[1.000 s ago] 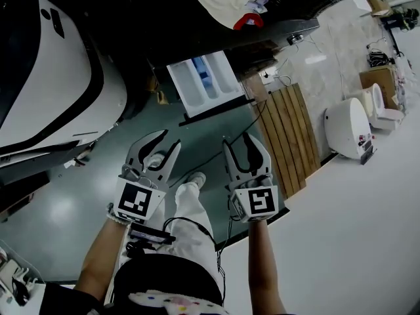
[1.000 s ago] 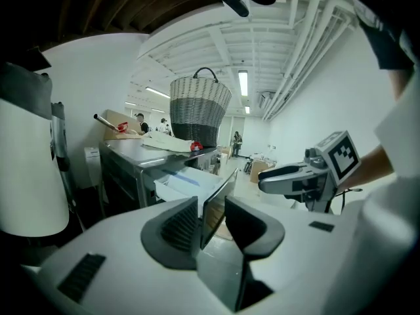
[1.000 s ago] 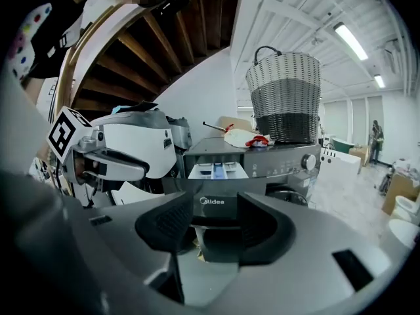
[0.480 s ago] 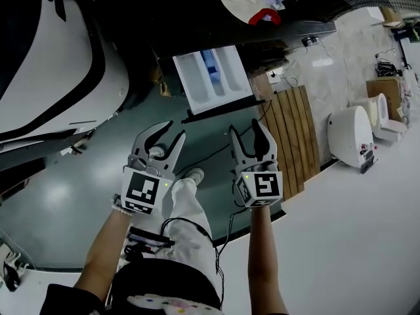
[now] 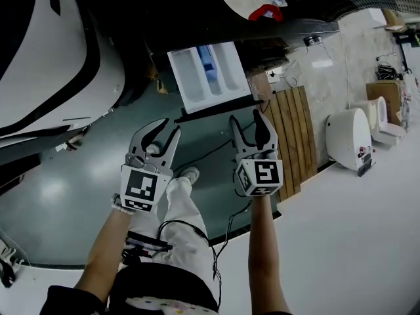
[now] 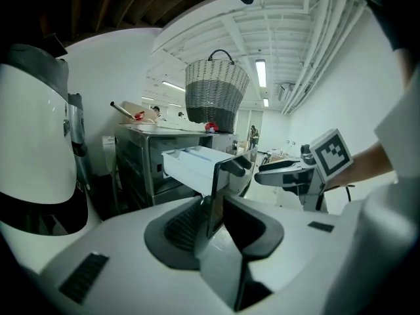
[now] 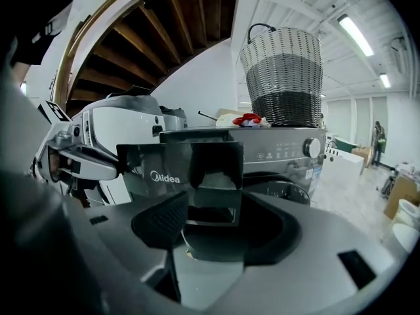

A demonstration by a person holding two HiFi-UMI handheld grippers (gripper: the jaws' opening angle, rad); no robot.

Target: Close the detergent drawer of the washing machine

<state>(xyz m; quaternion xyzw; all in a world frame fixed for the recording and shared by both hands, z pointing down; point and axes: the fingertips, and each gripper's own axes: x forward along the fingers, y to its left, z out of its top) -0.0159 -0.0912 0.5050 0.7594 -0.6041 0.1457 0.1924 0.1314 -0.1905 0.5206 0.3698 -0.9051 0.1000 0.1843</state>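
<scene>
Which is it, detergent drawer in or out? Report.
Out. The drawer sticks out from the front of the washing machine, with its white compartments open to view from above.

A white detergent drawer (image 5: 191,81) with a blue insert, a dark grey washing machine (image 7: 289,155), and a woven basket (image 7: 283,77) banded white, grey and charcoal.

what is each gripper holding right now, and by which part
Nothing. The left gripper, its jaws just closing slightly, and the right gripper, its jaws just opening, are both open and empty, short of the pulled-out white plastic detergent drawer.
</scene>
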